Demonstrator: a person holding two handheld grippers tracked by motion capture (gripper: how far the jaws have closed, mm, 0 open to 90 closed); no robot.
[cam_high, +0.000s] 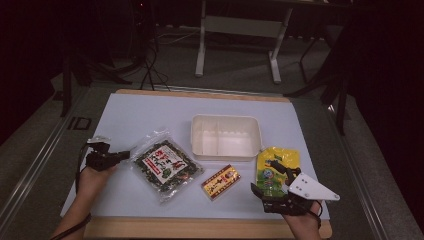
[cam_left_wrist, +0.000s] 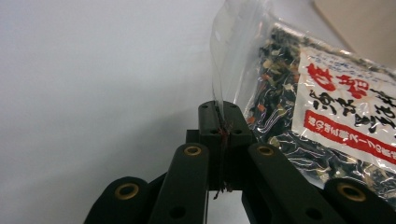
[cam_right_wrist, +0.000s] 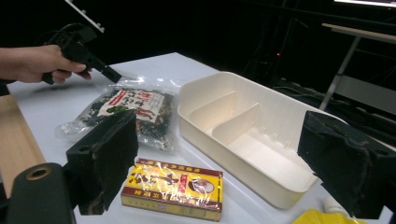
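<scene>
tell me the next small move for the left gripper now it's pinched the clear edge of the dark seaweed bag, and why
Probably lift the clear plastic bag of dark seaweed and carry it toward the cream divided plastic tray. The left gripper is shut on the bag's clear edge, most of the bag lies on the white table, and the tray sits empty beside it.

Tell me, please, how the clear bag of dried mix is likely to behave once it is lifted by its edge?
The clear bag will probably sag: the left gripper is shut on its thin, crinkled plastic edge alone, and the film there looks limp. It seems light for its size, as the loose flakes lie flat. The glossy film may slip, and the contents would likely slide toward the low end.
</scene>
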